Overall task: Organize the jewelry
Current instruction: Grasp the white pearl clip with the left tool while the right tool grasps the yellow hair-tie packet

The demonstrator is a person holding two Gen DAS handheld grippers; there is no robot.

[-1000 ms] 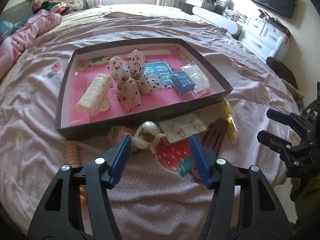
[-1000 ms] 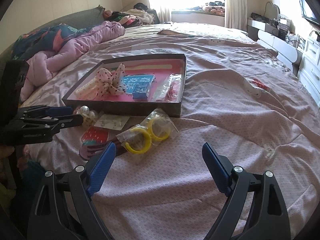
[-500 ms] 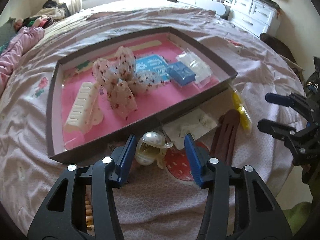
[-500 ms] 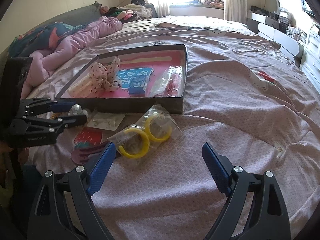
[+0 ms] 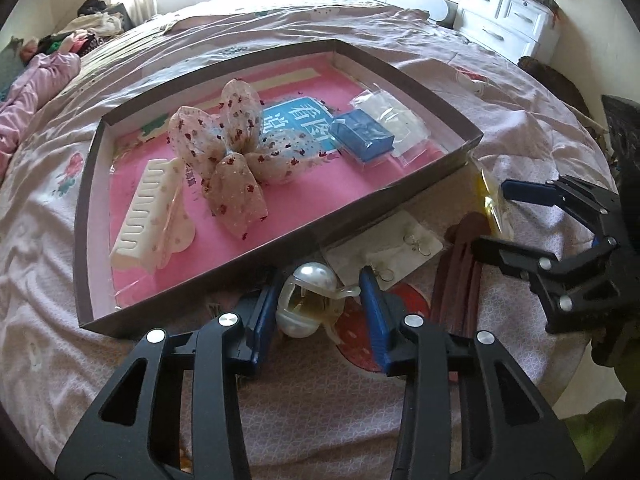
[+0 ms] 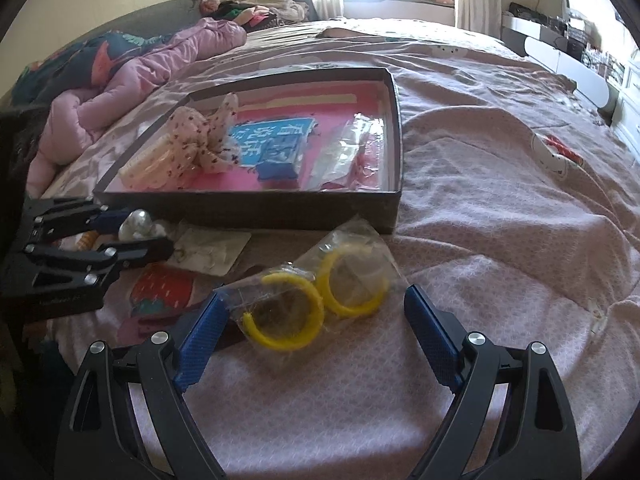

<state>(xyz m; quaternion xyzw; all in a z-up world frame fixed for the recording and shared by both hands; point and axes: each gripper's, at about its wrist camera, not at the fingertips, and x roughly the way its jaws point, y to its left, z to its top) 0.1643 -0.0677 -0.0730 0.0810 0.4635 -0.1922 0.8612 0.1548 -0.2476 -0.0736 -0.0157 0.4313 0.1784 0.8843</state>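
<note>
Jewelry lies scattered on a pink bedspread [image 6: 500, 208], most of it just in front of a shallow dark tray [image 5: 404, 196] that serves as the landmark here. Nearest the tray's front wall, a pearl hair clip [image 5: 308, 300] sits between the blue pads of the left gripper [image 5: 318, 312]; the jaws are closing around it, and the left pad looks right against the clip while a small gap shows at the right pad, so a firm grip cannot be confirmed. Just right of the clip, still in front of the tray, lies a clear packet of earrings [image 5: 394, 250], then a dark brown comb [image 5: 460, 284] stretched lengthwise away from the tray wall.

By the tray's near right corner, a plastic bag holding two yellow hoops [image 6: 316, 308] rests on the bedspread. The right gripper [image 6: 316, 332] stands with its jaws spread wide, one pad on each side of the bag; the left pad looks close to the bag's edge, the right pad is clear of it, and nothing is pinched.

Inside the tray, on its pink floor, a cream claw clip [image 5: 148, 216] lies at the left, a spotted fabric bow [image 5: 236, 156] in the middle, a small blue box [image 5: 362, 138] to the right of the bow, and a clear packet [image 5: 394, 120] against the right wall.

Beyond the tray the bedspread runs on toward a bright window, with a crumpled pink quilt [image 6: 132, 80] off to the tray's left.
</note>
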